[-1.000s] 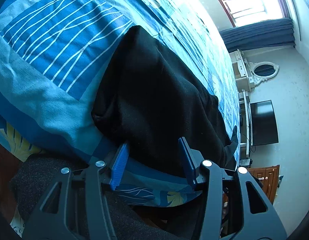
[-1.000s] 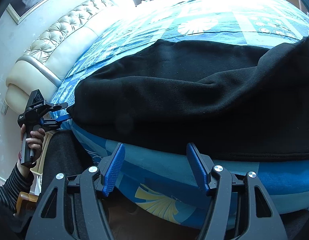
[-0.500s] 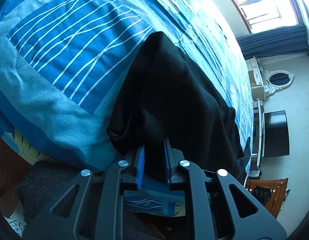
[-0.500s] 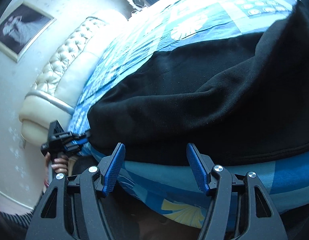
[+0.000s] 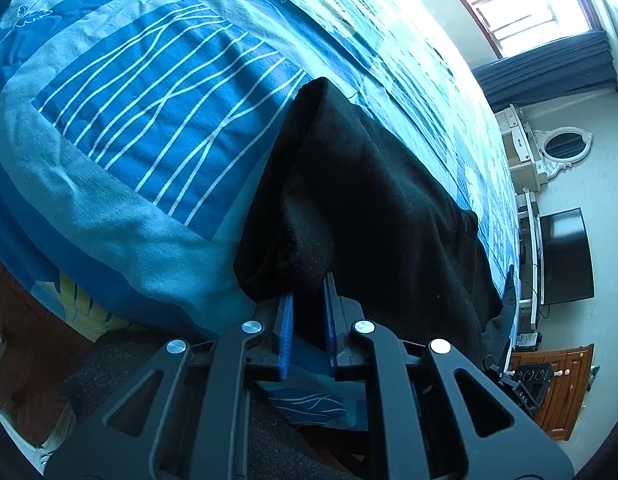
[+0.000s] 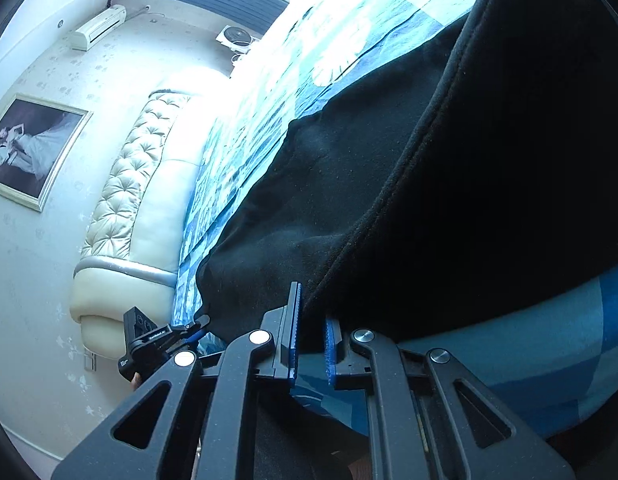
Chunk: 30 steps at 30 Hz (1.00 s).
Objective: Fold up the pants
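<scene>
Black pants point(image 5: 373, 208) lie along the near edge of a bed with a blue patterned cover point(image 5: 157, 92). My left gripper point(image 5: 309, 292) is shut on the near edge of the pants at one end, with the cloth bunched between its blue pads. My right gripper point(image 6: 313, 312) is shut on the pants' hem point(image 6: 389, 208) at the other end, and the cloth rises over it. The left gripper also shows in the right wrist view point(image 6: 161, 336), at the far corner of the pants.
A cream tufted headboard point(image 6: 137, 184) stands at one end of the bed. A television point(image 5: 565, 256), a white dresser with an oval mirror point(image 5: 565, 144) and a wooden cabinet point(image 5: 561, 388) stand beyond the other end. Wooden floor point(image 5: 13, 320) shows below the bed edge.
Both grippers moved in to the pants' near edge and went from open to shut on the cloth, the left first, then the right. The pants' edge has lifted.
</scene>
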Each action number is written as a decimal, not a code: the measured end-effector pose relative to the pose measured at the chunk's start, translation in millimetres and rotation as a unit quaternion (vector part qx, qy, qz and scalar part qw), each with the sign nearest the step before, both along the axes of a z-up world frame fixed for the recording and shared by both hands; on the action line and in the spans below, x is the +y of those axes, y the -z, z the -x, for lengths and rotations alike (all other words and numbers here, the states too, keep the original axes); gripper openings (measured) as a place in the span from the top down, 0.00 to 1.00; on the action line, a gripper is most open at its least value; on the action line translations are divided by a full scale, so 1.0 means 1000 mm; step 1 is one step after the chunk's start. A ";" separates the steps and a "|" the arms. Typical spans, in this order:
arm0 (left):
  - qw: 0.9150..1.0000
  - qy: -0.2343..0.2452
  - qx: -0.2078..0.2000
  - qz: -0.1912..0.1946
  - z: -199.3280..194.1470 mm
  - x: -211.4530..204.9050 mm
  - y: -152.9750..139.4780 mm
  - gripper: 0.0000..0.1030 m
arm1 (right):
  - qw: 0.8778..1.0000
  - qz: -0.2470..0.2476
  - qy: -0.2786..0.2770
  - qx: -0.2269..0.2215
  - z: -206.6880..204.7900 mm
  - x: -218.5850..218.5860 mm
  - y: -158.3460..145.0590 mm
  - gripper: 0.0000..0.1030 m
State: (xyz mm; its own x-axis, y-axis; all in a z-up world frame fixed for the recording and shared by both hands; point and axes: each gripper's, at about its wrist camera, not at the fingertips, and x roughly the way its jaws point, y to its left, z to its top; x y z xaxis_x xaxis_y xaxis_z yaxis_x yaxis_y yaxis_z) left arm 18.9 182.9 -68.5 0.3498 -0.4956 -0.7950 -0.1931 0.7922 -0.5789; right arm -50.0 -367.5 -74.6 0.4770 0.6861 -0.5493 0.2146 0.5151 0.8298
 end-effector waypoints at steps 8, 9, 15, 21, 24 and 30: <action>1.000 0.025 -0.016 -0.008 0.007 0.001 0.000 0.87 | 0.998 -0.039 -0.010 0.040 0.005 -0.005 0.029 0.88; 0.999 0.039 -0.023 -0.023 0.008 -0.003 -0.005 0.87 | 0.999 -0.030 -0.016 0.042 0.005 -0.008 0.024 0.86; 0.983 0.111 -0.096 -0.113 0.029 -0.031 -0.052 0.77 | 0.995 0.094 -0.025 0.010 0.001 -0.053 -0.034 0.68; 0.966 0.106 -0.164 -0.171 0.008 -0.071 -0.078 0.21 | 0.958 0.280 0.056 -0.038 -0.074 -0.138 -0.078 0.37; 0.963 0.096 -0.158 -0.198 -0.012 -0.094 -0.065 0.18 | 0.923 0.377 0.082 -0.002 -0.141 -0.173 -0.067 0.35; 0.967 0.093 -0.107 -0.211 -0.028 -0.119 -0.028 0.18 | 0.883 0.441 0.092 0.134 -0.227 -0.242 0.003 0.35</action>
State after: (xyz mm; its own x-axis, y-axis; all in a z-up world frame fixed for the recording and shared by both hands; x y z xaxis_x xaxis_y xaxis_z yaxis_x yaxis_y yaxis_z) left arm 47.0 63.5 -40.3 0.4651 -0.2128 -0.8593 0.0647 0.9763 -0.2067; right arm 177.0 -610.0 -77.5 0.3081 -0.1401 -0.9410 0.4893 0.8716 0.0305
